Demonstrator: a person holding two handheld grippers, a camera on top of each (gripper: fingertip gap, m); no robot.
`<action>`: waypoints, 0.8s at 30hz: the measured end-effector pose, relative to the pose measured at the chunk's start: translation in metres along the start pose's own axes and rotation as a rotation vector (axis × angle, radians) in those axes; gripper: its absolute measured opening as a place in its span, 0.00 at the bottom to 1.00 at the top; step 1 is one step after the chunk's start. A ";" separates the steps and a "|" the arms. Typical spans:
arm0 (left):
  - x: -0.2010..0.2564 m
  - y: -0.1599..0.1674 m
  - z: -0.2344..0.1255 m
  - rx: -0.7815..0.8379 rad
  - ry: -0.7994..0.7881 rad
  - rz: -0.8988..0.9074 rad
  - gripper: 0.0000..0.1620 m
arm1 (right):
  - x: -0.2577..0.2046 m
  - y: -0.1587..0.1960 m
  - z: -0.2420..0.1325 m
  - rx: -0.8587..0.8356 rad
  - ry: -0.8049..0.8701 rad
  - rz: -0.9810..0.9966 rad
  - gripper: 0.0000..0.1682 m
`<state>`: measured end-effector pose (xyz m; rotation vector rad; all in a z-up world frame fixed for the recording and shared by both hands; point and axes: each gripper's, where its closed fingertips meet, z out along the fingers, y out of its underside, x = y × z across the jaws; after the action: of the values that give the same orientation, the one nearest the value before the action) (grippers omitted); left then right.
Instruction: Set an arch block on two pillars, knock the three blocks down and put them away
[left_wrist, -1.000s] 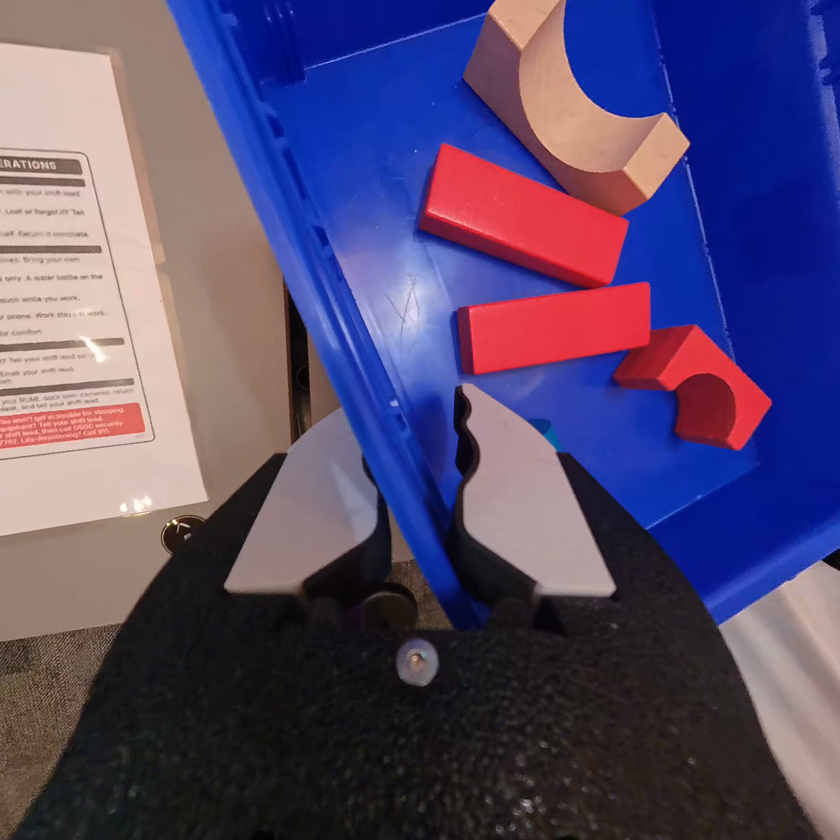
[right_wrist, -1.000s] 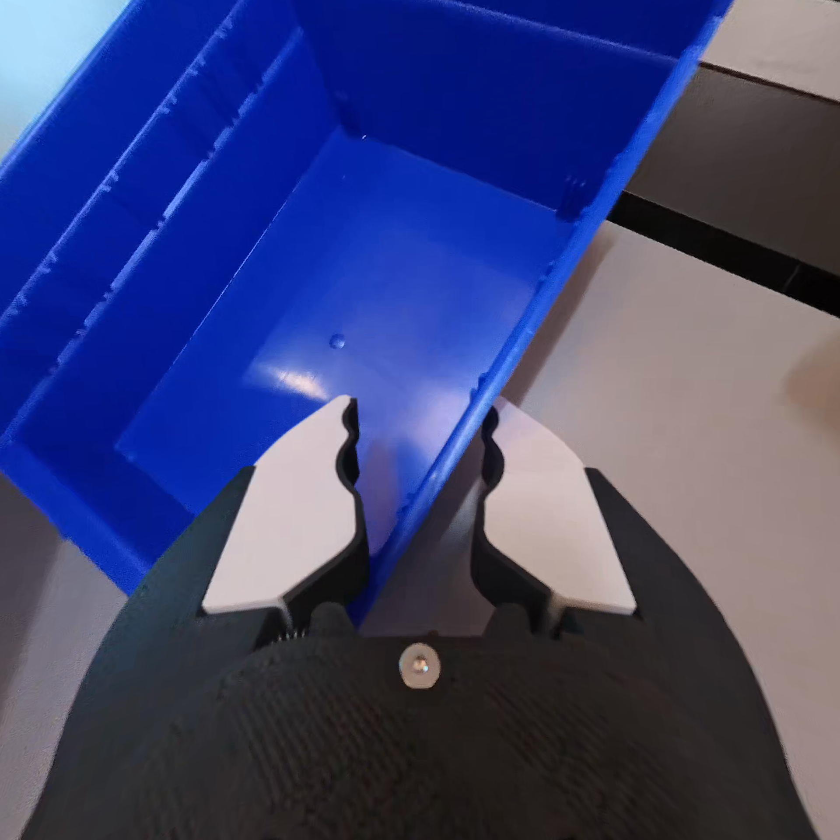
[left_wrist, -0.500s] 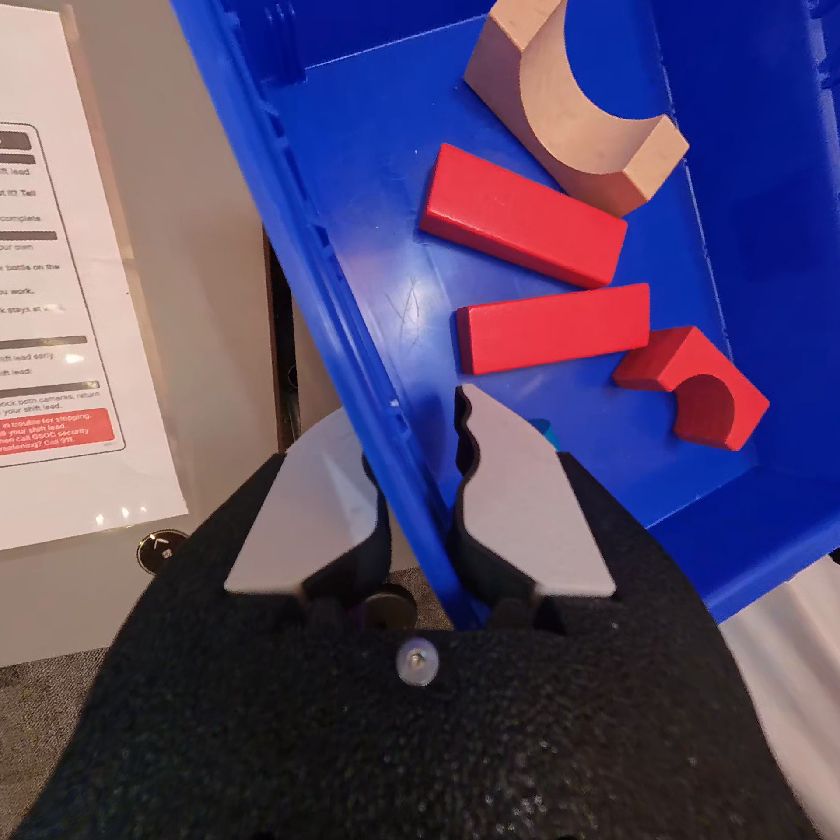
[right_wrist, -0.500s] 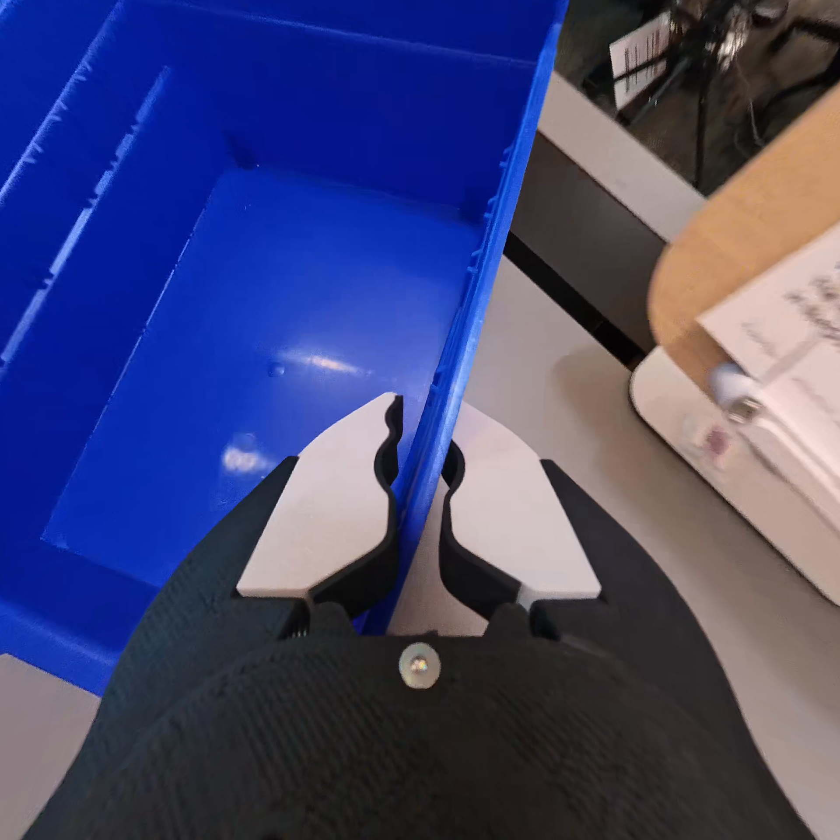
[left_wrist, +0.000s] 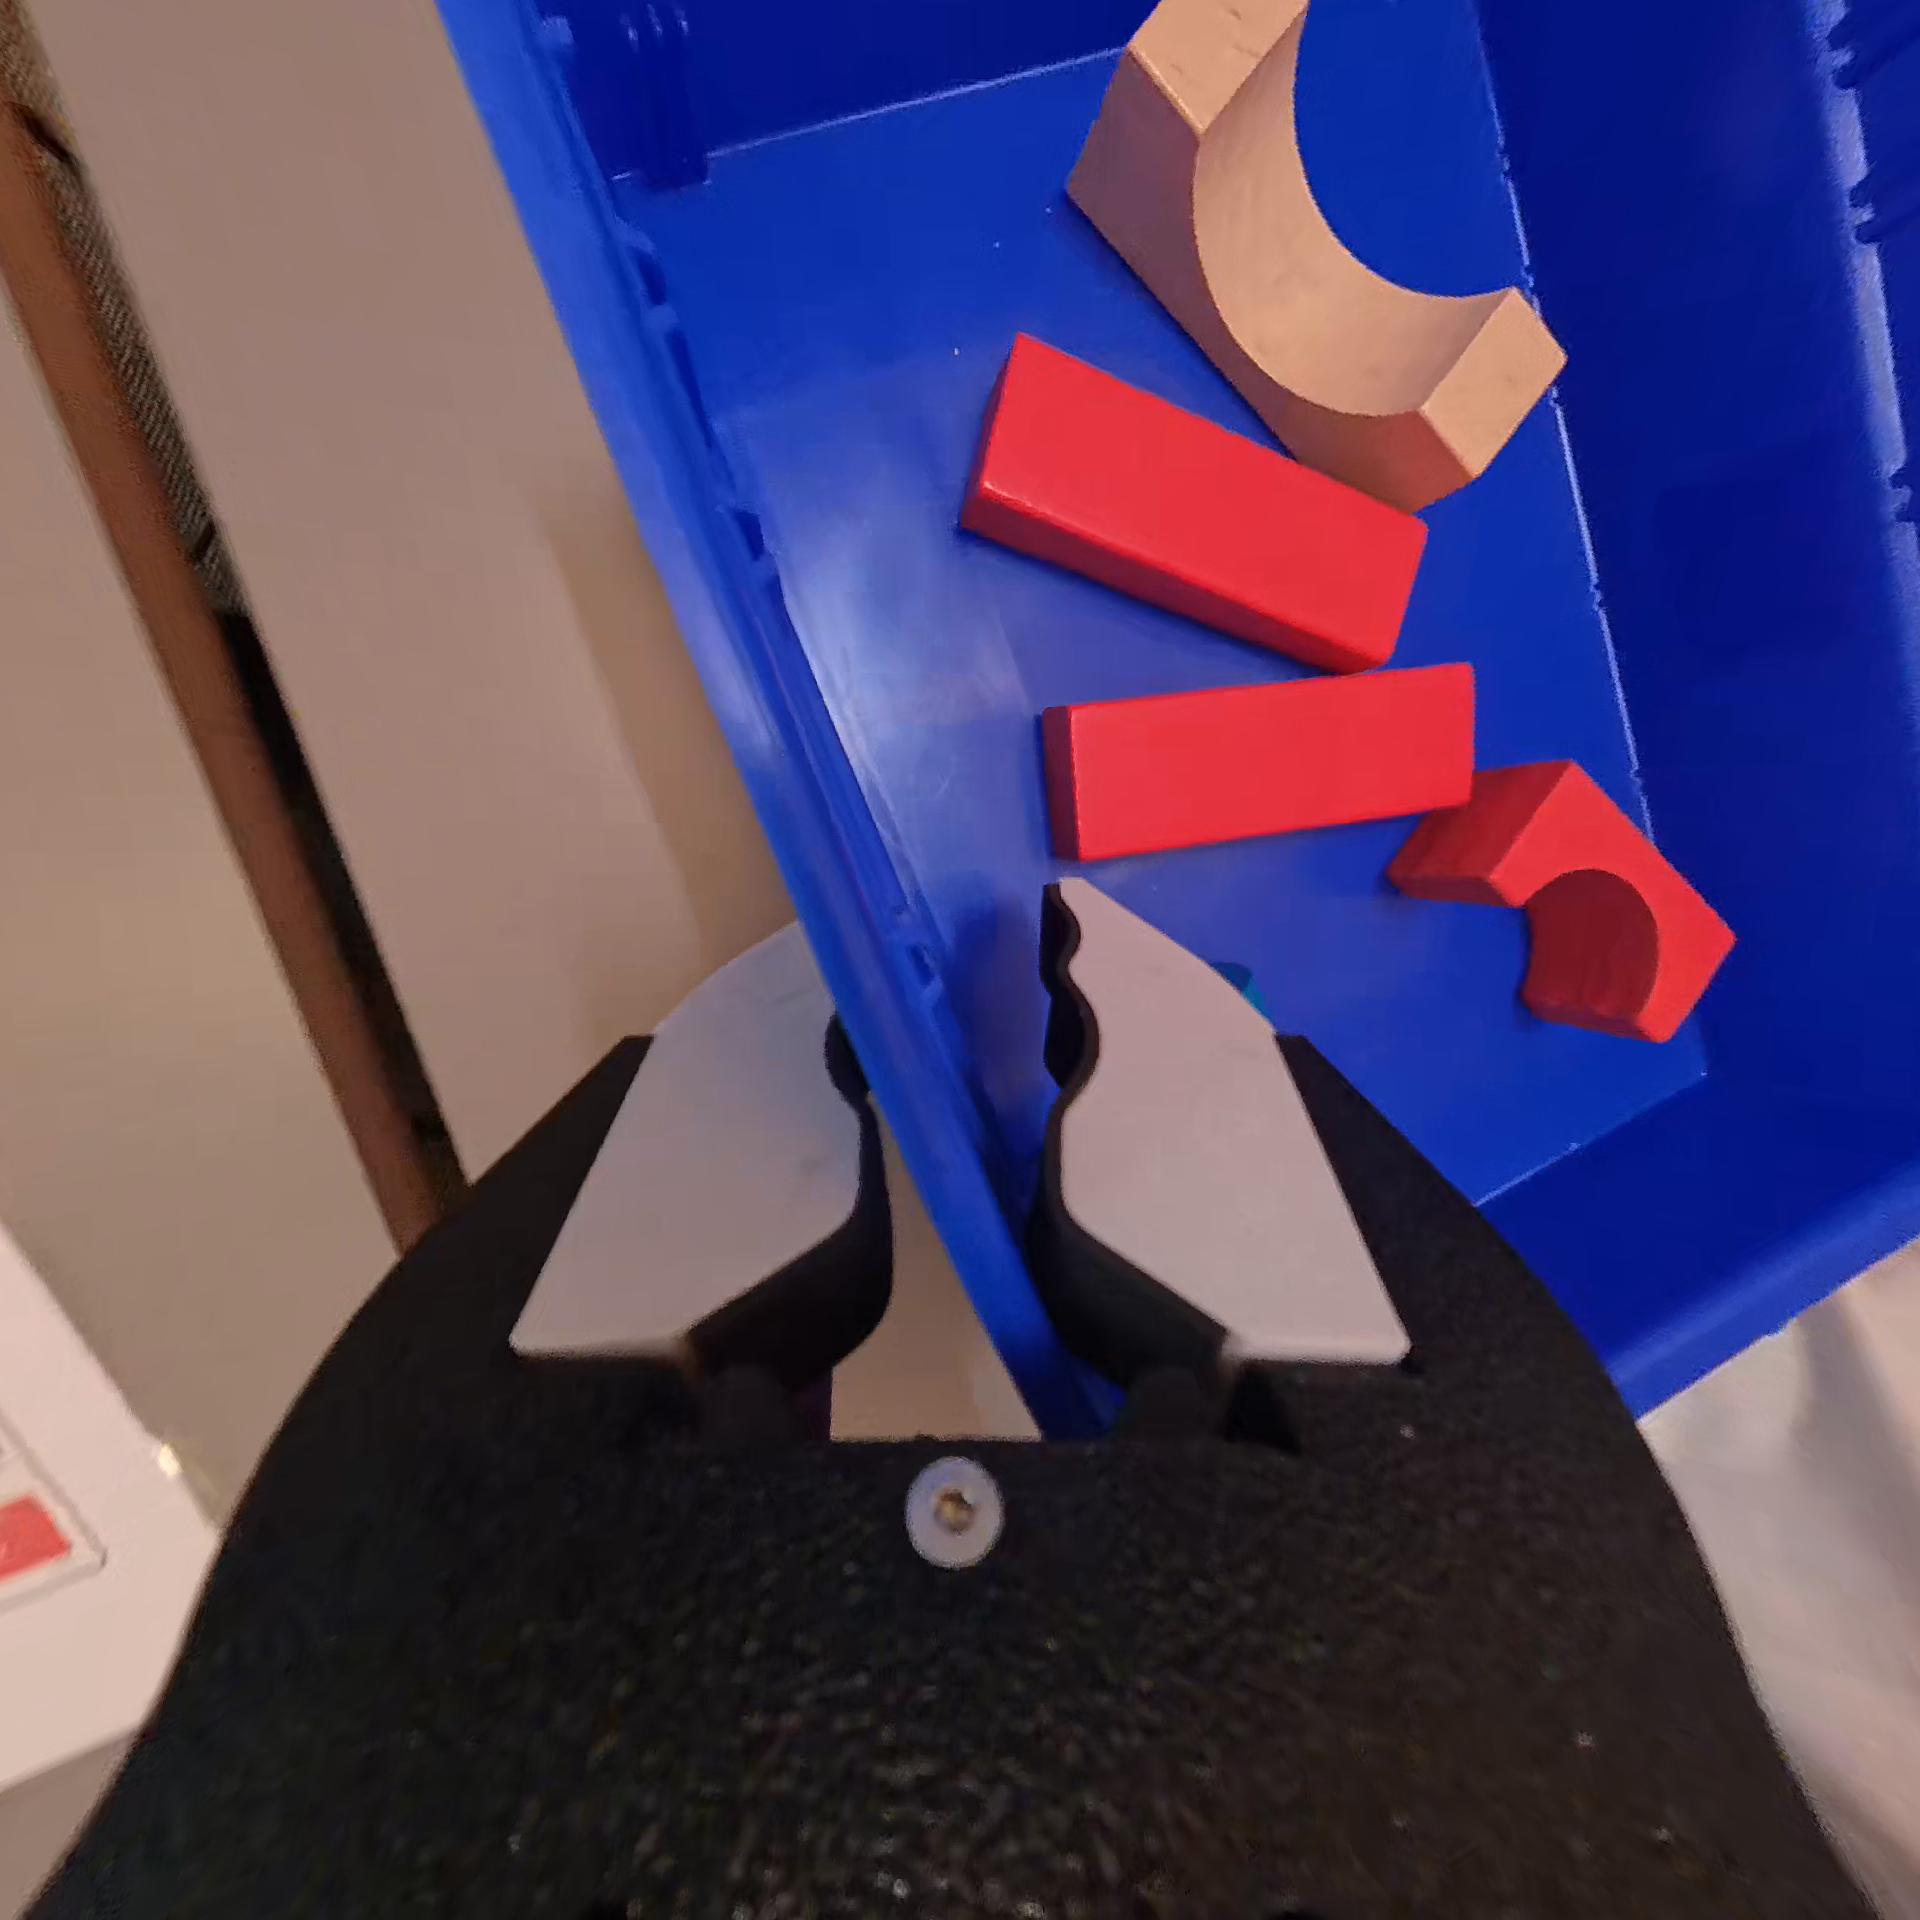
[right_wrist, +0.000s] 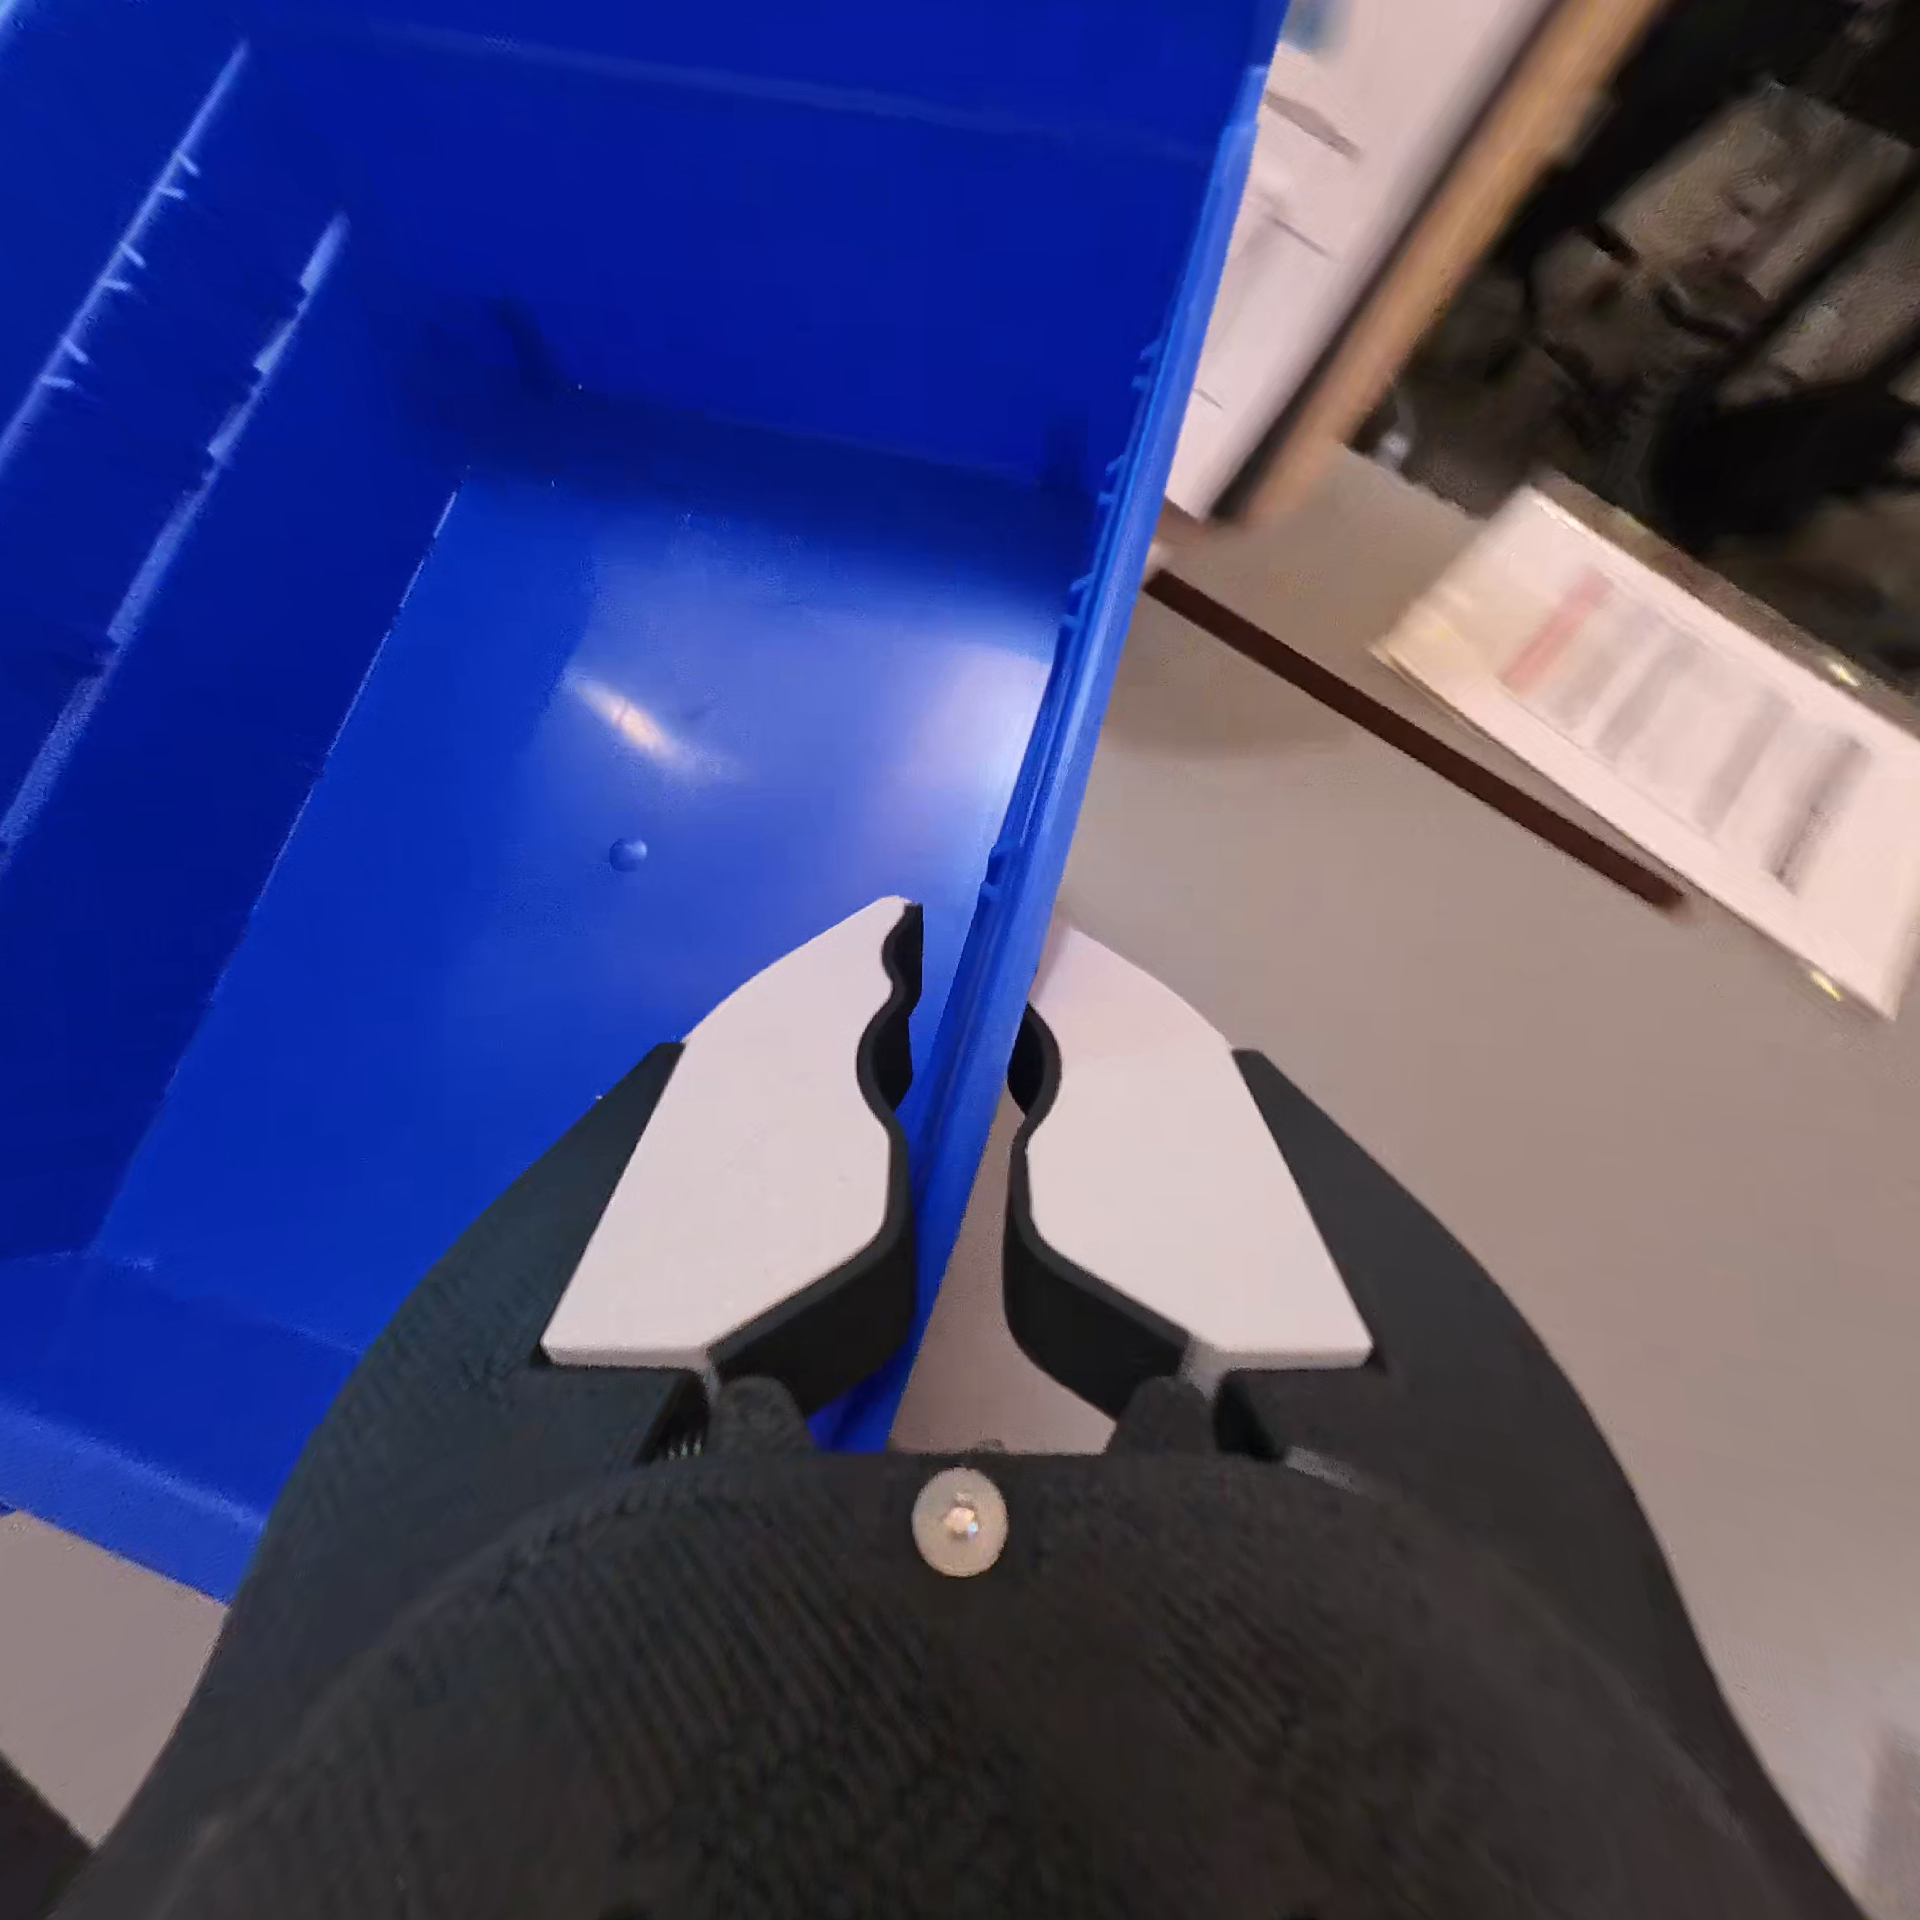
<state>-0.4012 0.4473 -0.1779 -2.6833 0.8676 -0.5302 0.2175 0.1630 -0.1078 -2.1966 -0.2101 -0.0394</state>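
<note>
My left gripper (left_wrist: 935, 966) is shut on the left wall of a blue bin (left_wrist: 727, 436), one finger inside, one outside. In this bin lie a tan wooden arch block (left_wrist: 1299, 343), two red flat blocks (left_wrist: 1195, 509) (left_wrist: 1257, 764) and a red arch block (left_wrist: 1579, 904). A small light-blue piece (left_wrist: 1242, 982) peeks from behind the inner finger. My right gripper (right_wrist: 971, 956) is shut on the right wall of a second blue bin (right_wrist: 1122, 582), one finger inside, one outside. That bin's floor (right_wrist: 582, 883) shows nothing in it.
A grey table top (right_wrist: 1403, 1039) lies to the right of the second bin, with a white printed sheet (right_wrist: 1683, 748) at its far right. A dark gap (right_wrist: 1392, 727) runs between table sections. A white sheet with a red patch (left_wrist: 42, 1538) shows at the lower left.
The right gripper has closed from open onto the second bin's right wall, and its view has swung. The left view has shifted so the printed sheet slid away to the lower left.
</note>
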 end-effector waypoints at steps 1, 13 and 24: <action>0.006 -0.008 0.009 -0.005 0.005 0.014 0.17 | 0.024 0.016 -0.012 -0.012 0.047 0.040 0.09; 0.059 -0.066 0.106 -0.058 0.075 0.088 0.17 | 0.226 0.153 -0.041 -0.089 0.350 0.409 0.09; 0.058 -0.088 0.141 -0.044 0.047 0.102 0.18 | 0.279 0.167 0.012 -0.176 0.288 0.381 0.08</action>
<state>-0.2537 0.5010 -0.2576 -2.6579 1.0352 -0.5592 0.5195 0.1141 -0.2194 -2.3384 0.3856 -0.1649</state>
